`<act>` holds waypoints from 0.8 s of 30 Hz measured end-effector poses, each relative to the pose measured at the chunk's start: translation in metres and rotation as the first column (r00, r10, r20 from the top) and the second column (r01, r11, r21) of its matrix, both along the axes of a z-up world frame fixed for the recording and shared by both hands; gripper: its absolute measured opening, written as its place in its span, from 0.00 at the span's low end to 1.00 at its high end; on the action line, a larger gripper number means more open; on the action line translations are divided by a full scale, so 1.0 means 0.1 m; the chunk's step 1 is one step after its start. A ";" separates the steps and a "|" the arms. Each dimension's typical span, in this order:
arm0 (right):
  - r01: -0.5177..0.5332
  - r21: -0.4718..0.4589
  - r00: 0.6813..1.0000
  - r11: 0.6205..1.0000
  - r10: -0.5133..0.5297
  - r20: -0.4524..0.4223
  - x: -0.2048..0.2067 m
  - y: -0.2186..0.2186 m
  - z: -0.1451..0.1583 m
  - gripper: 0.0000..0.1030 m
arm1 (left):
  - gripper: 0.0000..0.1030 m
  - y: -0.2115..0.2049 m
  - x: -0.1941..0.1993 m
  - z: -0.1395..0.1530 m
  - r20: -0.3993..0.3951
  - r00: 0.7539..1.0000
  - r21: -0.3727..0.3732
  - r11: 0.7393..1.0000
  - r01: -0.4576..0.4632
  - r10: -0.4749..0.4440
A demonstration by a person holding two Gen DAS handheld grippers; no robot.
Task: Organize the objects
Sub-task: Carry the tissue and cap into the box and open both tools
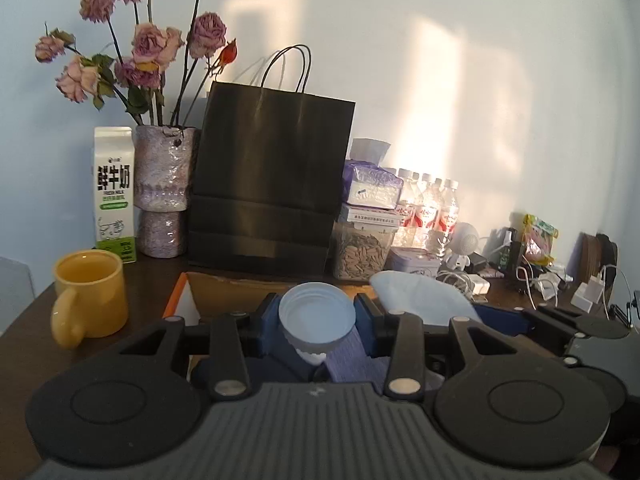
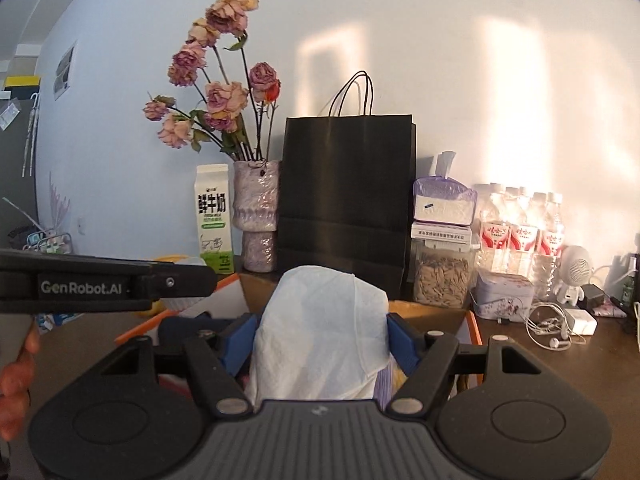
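Observation:
My left gripper point(image 1: 317, 312) is shut on a white round ribbed cap point(image 1: 316, 320), its hollow side facing the camera, pinched between the blue pads. It hangs over an open cardboard box with an orange rim point(image 1: 240, 292) that holds dark blue and purple cloth point(image 1: 352, 364). My right gripper point(image 2: 322, 332) is shut on a soft white wrapped pack point(image 2: 320, 332), also above the box point(image 2: 440, 312). The pack point(image 1: 424, 300) also shows in the left wrist view, just right of the cap. The left gripper's black body point(image 2: 100, 286) reaches in from the left, with a hand point(image 2: 16, 380) below it.
A yellow mug point(image 1: 90, 294) stands left of the box. Along the wall behind are a milk carton point(image 1: 114, 192), a vase of dried roses point(image 1: 162, 192), a black paper bag point(image 1: 272, 184), a seed jar point(image 1: 360, 252), water bottles point(image 1: 432, 208), a tin point(image 2: 502, 294) and tangled cables point(image 2: 552, 328).

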State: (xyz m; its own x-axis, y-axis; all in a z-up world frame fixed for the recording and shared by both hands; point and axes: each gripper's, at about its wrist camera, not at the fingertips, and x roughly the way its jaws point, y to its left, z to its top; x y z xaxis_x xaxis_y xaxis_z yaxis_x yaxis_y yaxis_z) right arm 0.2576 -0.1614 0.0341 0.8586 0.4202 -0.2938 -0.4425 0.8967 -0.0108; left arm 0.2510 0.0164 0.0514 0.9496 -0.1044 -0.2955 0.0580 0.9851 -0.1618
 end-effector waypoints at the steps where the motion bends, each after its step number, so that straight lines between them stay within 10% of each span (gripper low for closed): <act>1: 0.002 0.004 1.000 1.000 -0.002 -0.005 0.08 0.02 -0.02 0.67 | 0.40 0.01 0.07 -0.01 -0.001 1.000 -0.005 1.000 -0.002 0.002; 12: 0.003 0.001 0.996 1.000 -0.003 -0.092 0.69 0.08 -0.27 0.72 | 0.41 0.19 0.59 -0.22 -0.065 0.998 -0.015 1.000 0.014 -0.015; 14: 0.004 -0.006 0.994 1.000 -0.004 -0.108 0.71 0.07 -0.31 0.84 | 0.67 0.22 0.59 -0.23 -0.074 0.997 -0.008 1.000 0.007 -0.007; 15: 0.004 -0.009 0.993 1.000 -0.005 -0.119 0.72 0.06 -0.33 0.94 | 0.99 0.24 0.58 -0.23 -0.071 0.998 -0.009 1.000 -0.004 0.003; 24: 0.039 -0.046 0.992 0.998 -0.044 -0.121 0.65 0.06 -0.31 1.00 | 1.00 0.34 0.41 -0.15 -0.048 0.995 0.014 0.996 -0.086 0.086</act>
State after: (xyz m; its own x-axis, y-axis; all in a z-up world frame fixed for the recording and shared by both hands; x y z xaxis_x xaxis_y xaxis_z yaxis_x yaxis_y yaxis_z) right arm 0.3221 -0.1552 0.0027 0.8317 0.3696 -0.4144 -0.4057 0.9140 0.0011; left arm 0.2924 0.0504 0.0364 0.9395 -0.0192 -0.3421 -0.0346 0.9880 -0.1506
